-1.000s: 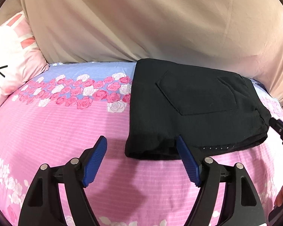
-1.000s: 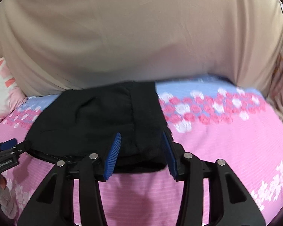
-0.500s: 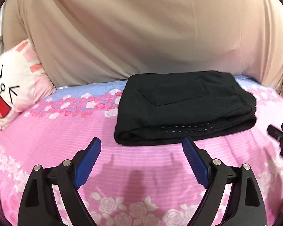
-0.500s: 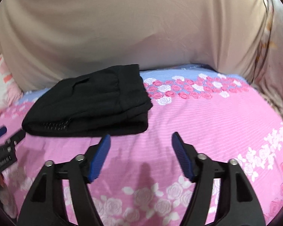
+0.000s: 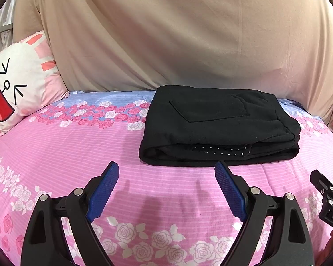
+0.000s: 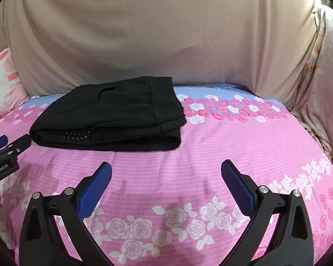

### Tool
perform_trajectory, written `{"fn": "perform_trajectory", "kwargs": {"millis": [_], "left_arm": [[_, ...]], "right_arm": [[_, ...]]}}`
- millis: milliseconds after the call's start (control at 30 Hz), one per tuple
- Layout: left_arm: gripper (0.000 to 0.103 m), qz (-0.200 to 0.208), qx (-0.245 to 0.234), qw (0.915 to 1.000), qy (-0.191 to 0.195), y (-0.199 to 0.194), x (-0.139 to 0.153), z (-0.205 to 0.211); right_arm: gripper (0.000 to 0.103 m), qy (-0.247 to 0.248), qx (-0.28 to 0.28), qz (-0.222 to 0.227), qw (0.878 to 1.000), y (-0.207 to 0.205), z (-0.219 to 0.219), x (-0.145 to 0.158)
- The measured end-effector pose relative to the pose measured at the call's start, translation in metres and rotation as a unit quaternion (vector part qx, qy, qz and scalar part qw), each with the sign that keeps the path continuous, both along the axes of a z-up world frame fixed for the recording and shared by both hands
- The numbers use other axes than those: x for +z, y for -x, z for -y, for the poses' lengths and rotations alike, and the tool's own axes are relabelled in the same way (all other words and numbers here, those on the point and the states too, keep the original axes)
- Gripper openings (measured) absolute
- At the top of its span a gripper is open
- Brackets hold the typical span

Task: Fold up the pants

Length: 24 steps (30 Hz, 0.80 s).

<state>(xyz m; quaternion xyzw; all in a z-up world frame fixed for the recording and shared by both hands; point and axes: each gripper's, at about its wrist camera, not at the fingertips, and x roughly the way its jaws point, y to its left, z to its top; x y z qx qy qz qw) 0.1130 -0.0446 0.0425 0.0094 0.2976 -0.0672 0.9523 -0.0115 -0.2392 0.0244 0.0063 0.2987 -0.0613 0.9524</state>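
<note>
The folded black pants (image 5: 219, 124) lie on the pink rose-print bed (image 5: 73, 155), just ahead of the left gripper (image 5: 166, 190) and ahead-left of the right gripper (image 6: 166, 188), whose jaws have just been opening and now gape empty, like the left's.

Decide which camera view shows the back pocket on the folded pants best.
The left wrist view: the pocket faces the camera with its whole outline clear on the pants. In the right wrist view it shows only slantwise.

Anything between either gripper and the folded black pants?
Nothing visible. Only bare pink floral bedsheet lies between the open left gripper, the open right gripper and the folded black pants.
</note>
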Motion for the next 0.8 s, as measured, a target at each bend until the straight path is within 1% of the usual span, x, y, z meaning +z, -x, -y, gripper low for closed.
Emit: {"fn": "perform_trajectory", "kwargs": {"millis": [800], "left_arm": [[0.086,0.0,-0.002,1.0,0.0,0.0014,-0.0005,-0.0005]], "right_arm": [[0.097,-0.002,0.001,-0.004,1.0,-0.0003,0.0017,-0.0012]]}}
